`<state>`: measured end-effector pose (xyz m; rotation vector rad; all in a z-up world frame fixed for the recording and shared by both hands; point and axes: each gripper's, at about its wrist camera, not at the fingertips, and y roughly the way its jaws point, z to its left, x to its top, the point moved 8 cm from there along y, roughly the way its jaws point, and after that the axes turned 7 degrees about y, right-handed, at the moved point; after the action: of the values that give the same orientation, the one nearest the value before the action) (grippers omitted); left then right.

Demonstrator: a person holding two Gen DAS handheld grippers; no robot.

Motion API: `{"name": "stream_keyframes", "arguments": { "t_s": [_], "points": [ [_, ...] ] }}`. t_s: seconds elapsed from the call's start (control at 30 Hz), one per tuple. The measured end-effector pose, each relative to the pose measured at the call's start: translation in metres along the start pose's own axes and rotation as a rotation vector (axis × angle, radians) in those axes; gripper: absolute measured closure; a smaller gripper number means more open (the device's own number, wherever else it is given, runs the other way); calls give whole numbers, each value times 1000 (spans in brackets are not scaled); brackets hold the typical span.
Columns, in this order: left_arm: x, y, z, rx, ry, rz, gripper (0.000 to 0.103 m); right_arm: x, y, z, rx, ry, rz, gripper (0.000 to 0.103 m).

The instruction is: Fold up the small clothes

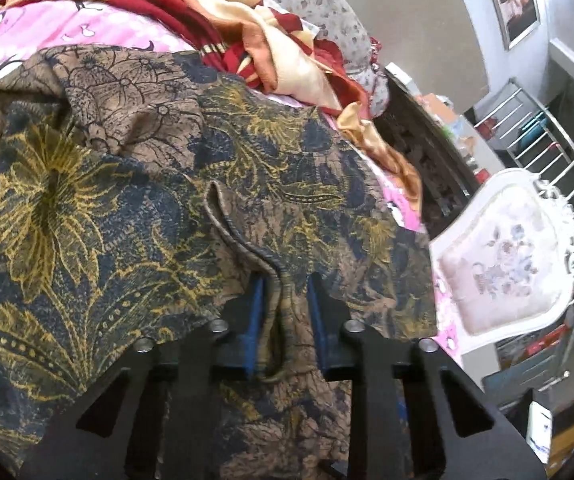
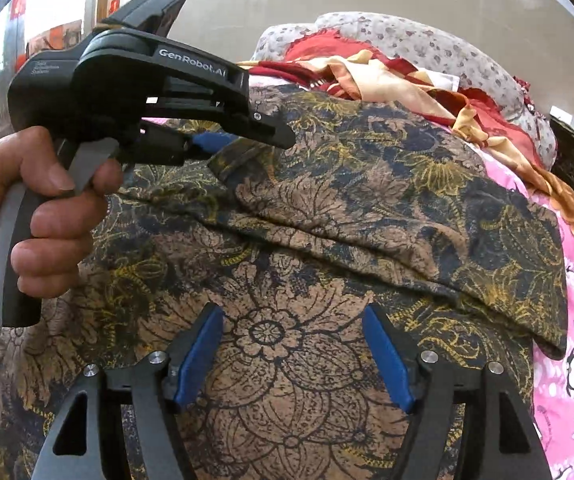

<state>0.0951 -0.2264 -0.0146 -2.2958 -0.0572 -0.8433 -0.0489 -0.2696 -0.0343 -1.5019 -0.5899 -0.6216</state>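
Observation:
A batik garment [image 1: 87,200] in brown, navy and yellow flower print lies spread over the bed, partly folded onto itself, and fills most of both views. My left gripper [image 1: 285,284] is shut on a bunched hem fold of it, the cloth squeezed between the blue pads [image 1: 257,320]. In the right wrist view the same garment [image 2: 367,200] shows a folded layer across the middle, and the left gripper [image 2: 243,142], held by a person's hand [image 2: 39,208], pinches a strip at its far left. My right gripper [image 2: 291,312] hovers open over a brown flower motif, nothing between its pads.
A pink printed bedsheet [image 1: 47,32] lies under the garment. Red and cream cloth [image 1: 247,20] and a grey floral pillow [image 1: 319,0] are piled behind. A dark wooden bed end [image 1: 419,140], a white cushioned chair [image 1: 499,256] and a metal rack [image 1: 547,152] stand to the right.

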Motion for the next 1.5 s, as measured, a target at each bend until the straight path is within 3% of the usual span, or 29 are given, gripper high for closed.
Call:
{"name": "stream_keyframes", "arguments": {
  "t_s": [0.07, 0.2, 0.4, 0.53, 0.8, 0.97, 1.07, 1.13, 1.2, 1.23, 1.27, 1.3, 1.33, 1.37, 1.43, 1.5],
  "points": [
    [0, 7, 4, 60, 1, 1, 96, 0, 0, -1, -1, 4, -1, 33],
    [-3, 1, 20, 184, 0, -12, 100, 1, 2, -1, -12, 2, 3, 33],
    [10, -60, 0, 150, 64, -129, 100, 0, 1, 0, -23, 2, 1, 33],
    [20, -109, 19, 224, 98, -190, 100, -1, 2, 0, -25, 0, 3, 33],
    [6, -129, 101, 397, -9, -170, 100, -1, 3, 0, -24, 1, 7, 33],
    [-18, -101, 123, 418, -41, -43, 100, -1, 3, 0, -24, 5, 10, 33],
    [-20, -104, 125, 438, -53, -48, 100, 0, 0, -3, -35, 15, 6, 32],
    [-14, -120, 124, 466, -57, -76, 97, 5, -14, -11, -19, 59, -36, 32],
    [-4, -139, 118, 530, -23, -135, 97, 18, -40, -41, 25, 172, -127, 32],
    [1, -147, 114, 555, -4, -166, 97, 24, -49, -58, 3, 210, -162, 32],
    [7, -153, 107, 568, 14, -205, 90, 31, -57, -82, -38, 262, -197, 35],
    [12, -154, 98, 559, 28, -232, 84, 37, -60, -101, -54, 309, -214, 56],
    [15, -152, 92, 548, 37, -243, 74, 43, -59, -123, -57, 371, -207, 67],
    [18, -145, 83, 533, 62, -263, 71, 49, -56, -137, -63, 407, -190, 73],
    [23, -122, 69, 494, 104, -254, 70, 64, -46, -149, -38, 398, -183, 74],
    [17, -88, 81, 548, 103, -152, 70, 67, -27, -155, -65, 361, -141, 74]
  ]
}}
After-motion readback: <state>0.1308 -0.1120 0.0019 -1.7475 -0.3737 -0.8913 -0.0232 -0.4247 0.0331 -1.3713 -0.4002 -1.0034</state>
